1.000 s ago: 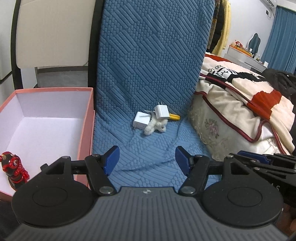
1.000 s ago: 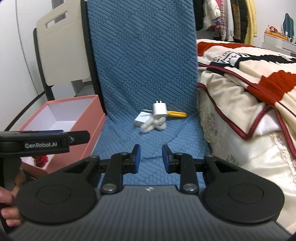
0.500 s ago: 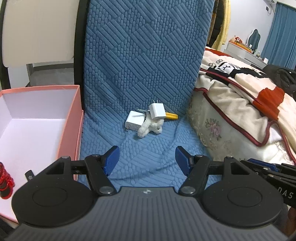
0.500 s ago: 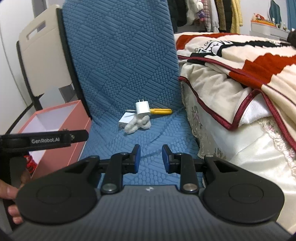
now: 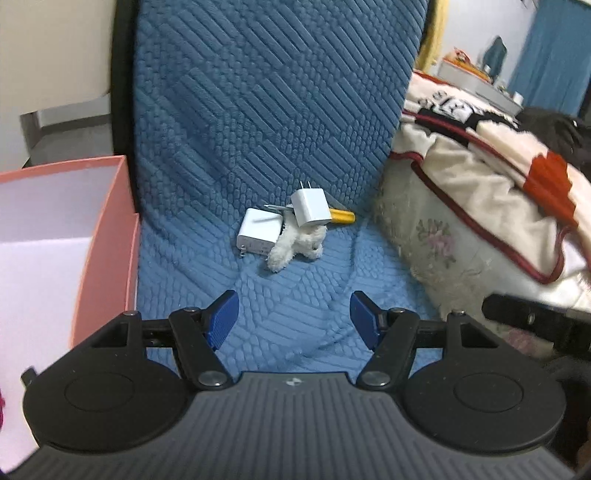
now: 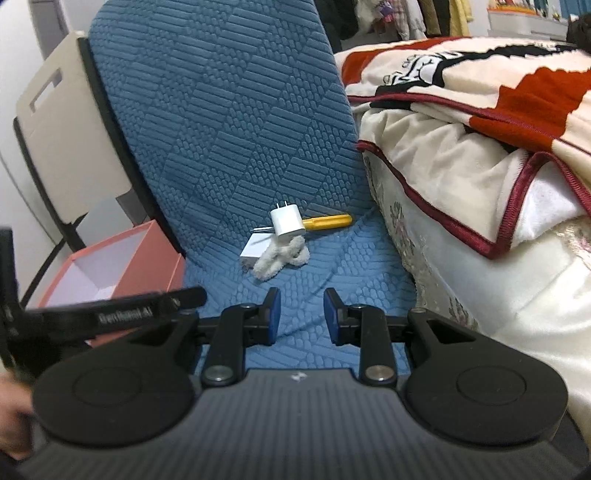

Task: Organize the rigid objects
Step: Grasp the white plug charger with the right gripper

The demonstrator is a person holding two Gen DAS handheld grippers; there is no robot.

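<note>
My left hand-held gripper (image 5: 293,317): fingers wide apart, holding nothing, low over the chair seat (image 5: 258,295).
My right hand-held gripper (image 6: 301,314): narrow gap, holding nothing.
Chargers: upright charger (image 5: 309,212) leans on plush toy (image 5: 295,245); flat charger (image 5: 258,232) beside it.

A: Setting?
B: Home bedroom. Bed (image 6: 461,236) on the right with a red-and-cream blanket (image 6: 480,96), clothes hanging (image 6: 424,14) at the back, blue curtain (image 5: 546,55) by a cluttered dresser (image 5: 476,79).
A: Work surface?
B: A chair under a quilted blue cover (image 5: 266,122), and a pink box (image 5: 107,236) beside it.
</note>
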